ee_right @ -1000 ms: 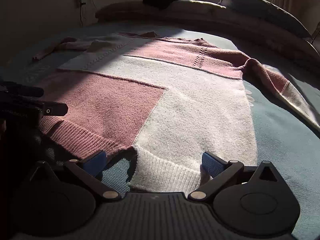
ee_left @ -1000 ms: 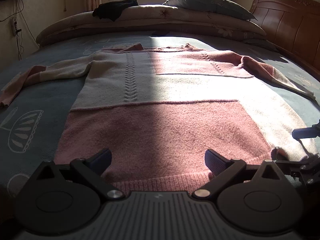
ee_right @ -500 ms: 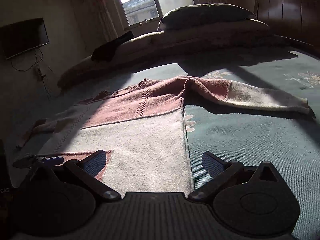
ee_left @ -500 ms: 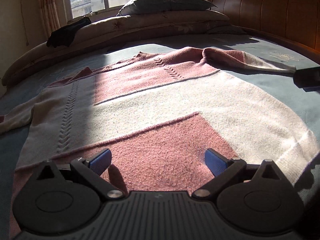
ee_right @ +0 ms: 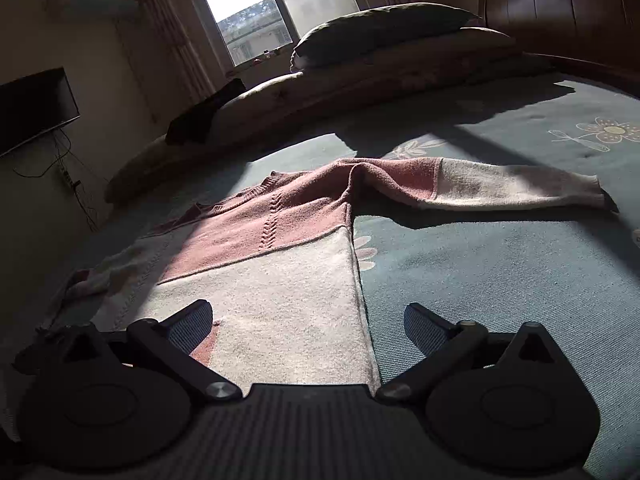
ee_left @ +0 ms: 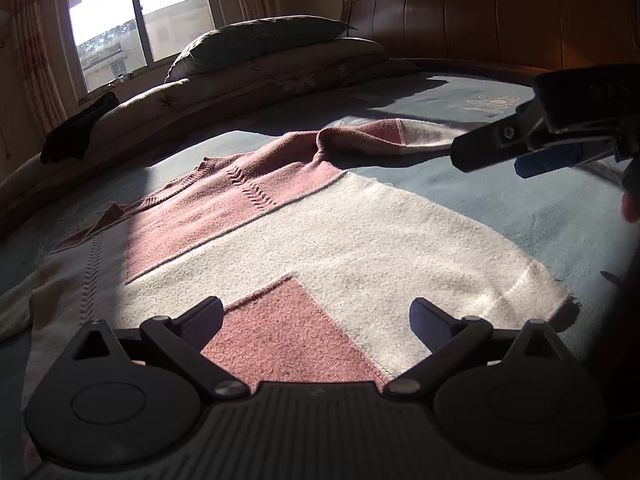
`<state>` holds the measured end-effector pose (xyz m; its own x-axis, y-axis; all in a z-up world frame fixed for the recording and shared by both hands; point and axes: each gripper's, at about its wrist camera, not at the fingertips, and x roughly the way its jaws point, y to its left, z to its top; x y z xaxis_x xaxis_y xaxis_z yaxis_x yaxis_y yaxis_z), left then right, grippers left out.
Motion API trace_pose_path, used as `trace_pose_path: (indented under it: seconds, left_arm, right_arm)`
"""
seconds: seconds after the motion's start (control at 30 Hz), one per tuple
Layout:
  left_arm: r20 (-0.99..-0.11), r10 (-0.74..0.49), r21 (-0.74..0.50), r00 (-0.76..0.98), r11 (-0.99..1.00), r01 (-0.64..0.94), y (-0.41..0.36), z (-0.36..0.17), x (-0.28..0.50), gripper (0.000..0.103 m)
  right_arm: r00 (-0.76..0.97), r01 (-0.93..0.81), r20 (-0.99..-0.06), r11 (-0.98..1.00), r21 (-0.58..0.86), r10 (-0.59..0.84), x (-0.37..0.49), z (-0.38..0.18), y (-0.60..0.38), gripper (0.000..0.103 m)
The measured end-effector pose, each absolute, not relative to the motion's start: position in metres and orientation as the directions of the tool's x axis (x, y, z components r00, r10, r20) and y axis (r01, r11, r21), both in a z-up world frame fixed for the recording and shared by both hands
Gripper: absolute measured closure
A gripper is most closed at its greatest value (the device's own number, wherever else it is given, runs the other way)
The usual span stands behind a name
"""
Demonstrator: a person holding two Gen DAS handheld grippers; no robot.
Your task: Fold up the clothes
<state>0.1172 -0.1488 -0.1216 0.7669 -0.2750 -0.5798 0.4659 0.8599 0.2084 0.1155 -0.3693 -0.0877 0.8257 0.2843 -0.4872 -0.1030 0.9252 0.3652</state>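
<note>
Here, a pink and cream sweater [ee_left: 304, 240] lies flat on the blue bed cover [ee_right: 500, 280], spread wide, likely so it is easy to fold. The left gripper [ee_left: 316, 320] hangs low over the bottom part of the sweater with its two fingers wide apart, holding nothing. The right gripper [ee_right: 308, 320] has its fingers apart too, and the sweater's side edge runs up between them toward 12 o'clock. One long sleeve [ee_right: 480, 188] stretches out toward 2 o'clock. That sleeve probably needs to be folded in first.
</note>
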Motion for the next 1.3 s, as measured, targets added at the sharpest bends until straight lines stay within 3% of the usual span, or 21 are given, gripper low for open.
trace_pose_path:
  seconds: [0.27, 0.4, 0.67, 0.8, 0.93, 1.1, 1.3]
  left_arm:
    - [-0.654, -0.338, 0.121, 0.676, 0.836, 0.535, -0.152, -0.134, 0.099, 0.004]
    - [-0.596, -0.331, 0.235, 0.732, 0.799, 0.553, -0.168, -0.123, 0.1, 0.004]
    - [-0.613, -0.338, 0.174, 0.714, 0.824, 0.54, -0.201, -0.137, 0.146, 0.004]
    - [-0.648, -0.408, 0.022, 0.644, 0.834, 0.551, -0.199, -0.144, 0.136, 0.004]
    - [-0.62, -0.448, 0.106, 0.645, 0.766, 0.634, -0.212, -0.139, 0.118, 0.004]
    - [-0.587, -0.436, 0.046, 0.683, 0.824, 0.565, -0.205, -0.128, 0.137, 0.004]
    - [-0.631, -0.433, 0.018, 0.643, 0.821, 0.571, -0.221, -0.148, 0.144, 0.004]
  right_arm:
    - [0.857, -0.058, -0.443, 0.903, 0.426, 0.264, 0.109, -0.079, -0.391, 0.0]
    - [0.87, -0.052, -0.422, 0.9, 0.432, 0.253, 0.105, -0.076, -0.395, 0.0]
    - [0.881, -0.02, -0.413, 0.89, 0.456, 0.231, 0.104, -0.074, -0.406, 0.0]
    - [0.89, -0.013, -0.392, 0.875, 0.484, 0.231, 0.101, -0.073, -0.416, 0.0]
    - [0.882, -0.016, -0.392, 0.849, 0.528, 0.26, 0.102, -0.075, -0.422, 0.0]
    - [0.883, 0.001, -0.398, 0.847, 0.532, 0.249, 0.102, -0.076, -0.424, 0.0]
    - [0.875, 0.006, -0.413, 0.849, 0.529, 0.252, 0.105, -0.079, -0.422, 0.0]
